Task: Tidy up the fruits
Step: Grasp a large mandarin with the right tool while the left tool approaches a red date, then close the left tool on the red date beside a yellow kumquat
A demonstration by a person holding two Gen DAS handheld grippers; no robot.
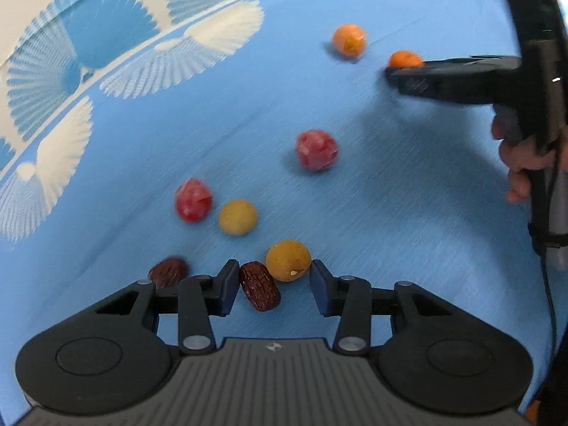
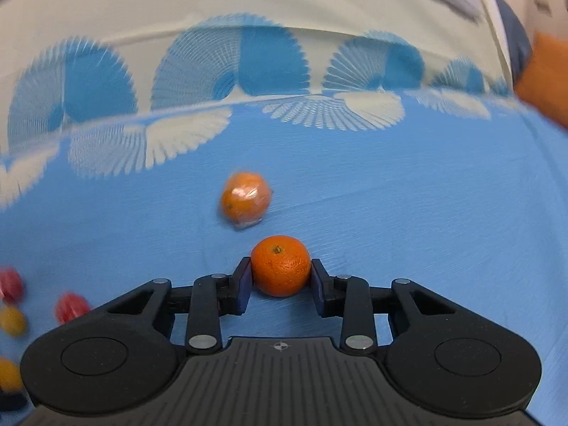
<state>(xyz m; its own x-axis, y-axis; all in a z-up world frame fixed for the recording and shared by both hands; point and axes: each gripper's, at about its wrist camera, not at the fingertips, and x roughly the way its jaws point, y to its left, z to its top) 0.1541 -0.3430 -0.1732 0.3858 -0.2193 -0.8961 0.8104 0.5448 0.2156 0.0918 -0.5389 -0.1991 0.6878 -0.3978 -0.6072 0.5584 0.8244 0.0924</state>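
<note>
My right gripper (image 2: pixel 281 277) is shut on a bare orange mandarin (image 2: pixel 281 265); the mandarin also shows in the left wrist view (image 1: pixel 405 59) at the tip of that gripper (image 1: pixel 415 78). A wrapped mandarin (image 2: pixel 245 200) lies just beyond it on the blue cloth, and it also shows in the left wrist view (image 1: pixel 349 40). My left gripper (image 1: pixel 275 285) is open low over the cloth, with a dark red date (image 1: pixel 260 287) and a yellow fruit (image 1: pixel 288 260) between its fingers. A second date (image 1: pixel 168 271), another yellow fruit (image 1: pixel 237 217) and two wrapped red fruits (image 1: pixel 193 200) (image 1: pixel 316 149) lie ahead.
The blue cloth (image 1: pixel 390 213) has a white fan-pattern border (image 1: pixel 198 46) at the far side. In the right wrist view, red (image 2: pixel 71 307) and yellow fruits (image 2: pixel 12 319) sit at the left edge, and an orange object (image 2: pixel 546 78) is at the far right.
</note>
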